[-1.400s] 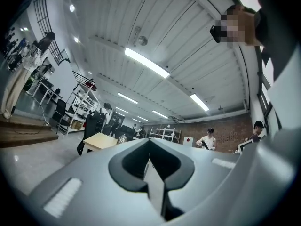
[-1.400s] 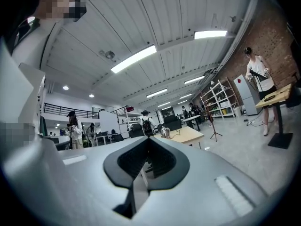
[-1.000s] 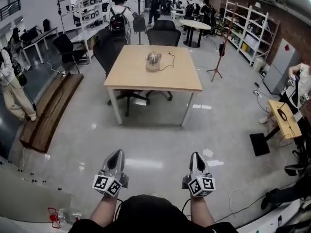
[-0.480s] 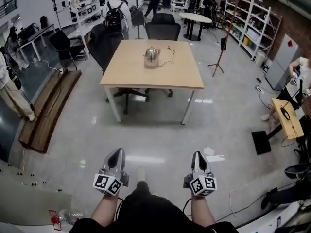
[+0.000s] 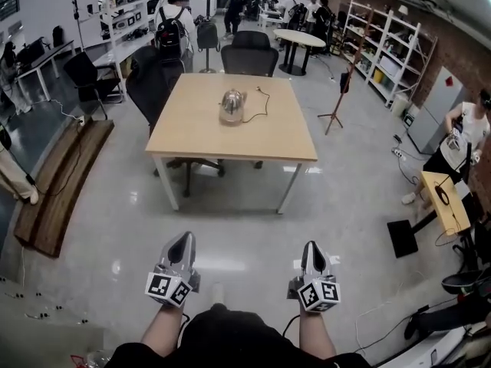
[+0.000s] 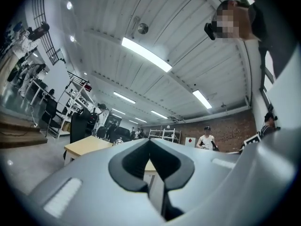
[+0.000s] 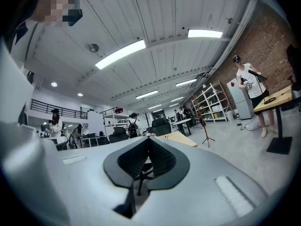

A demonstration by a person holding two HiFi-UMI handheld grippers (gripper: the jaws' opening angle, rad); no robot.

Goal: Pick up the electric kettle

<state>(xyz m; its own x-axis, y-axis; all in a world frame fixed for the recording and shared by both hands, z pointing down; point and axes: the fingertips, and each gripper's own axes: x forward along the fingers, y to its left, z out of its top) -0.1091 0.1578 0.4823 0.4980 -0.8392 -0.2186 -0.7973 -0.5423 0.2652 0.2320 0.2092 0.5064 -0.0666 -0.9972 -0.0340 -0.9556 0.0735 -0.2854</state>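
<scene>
The electric kettle (image 5: 232, 106), clear-bodied with a metal top, stands on a light wooden table (image 5: 192, 140) far ahead in the head view, its black cord trailing to the right. My left gripper (image 5: 182, 244) and right gripper (image 5: 311, 248) are held side by side low in that view, well short of the table, both shut with nothing between the jaws. The left gripper view shows its closed jaw tips (image 6: 149, 140) with the table's edge (image 6: 87, 145) beyond. In the right gripper view the closed tips (image 7: 148, 138) point toward the same table (image 7: 181, 138).
Black office chairs (image 5: 249, 56) stand behind and under the table. A wooden platform (image 5: 57, 182) lies on the floor at the left. A small desk (image 5: 441, 202) and a person (image 5: 464, 133) are at the right. Shelving (image 5: 387, 48) and other people fill the back.
The table and kettle have come closer and lower in the head view as I walk forward. Both grippers keep the same pose, shut.
</scene>
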